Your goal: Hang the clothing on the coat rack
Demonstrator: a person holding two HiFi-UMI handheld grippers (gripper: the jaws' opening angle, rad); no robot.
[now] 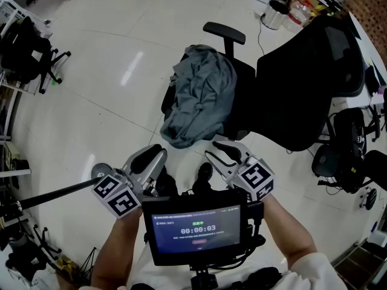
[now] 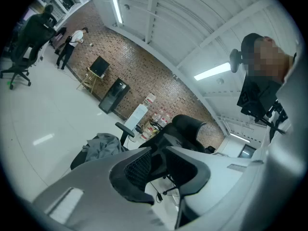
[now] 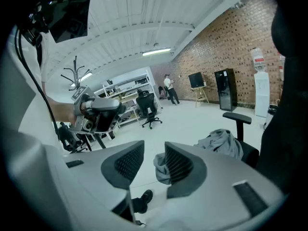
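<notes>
A crumpled grey garment [image 1: 199, 95] lies heaped on the seat of a black office chair [image 1: 296, 83], with one end hanging over the front edge. Both grippers are held low in front of it, apart from the cloth. My left gripper [image 1: 149, 159] stands slightly open with nothing between its pads. My right gripper [image 1: 225, 154] is open a little wider, also empty. The left gripper view shows the garment [image 2: 101, 146] beyond the jaws [image 2: 161, 165]. In the right gripper view the garment [image 3: 224, 141] lies past the gripper [image 3: 149, 162]. A coat rack [image 3: 75, 72] stands far back.
A dark pole with a round end [image 1: 60, 191] reaches in from the left beside my left gripper. A small screen [image 1: 198, 228] sits in front of the person's chest. More office chairs stand at the far left [image 1: 24, 53] and the right [image 1: 344, 156]. A desk with clutter [image 1: 302, 5] is behind the chair.
</notes>
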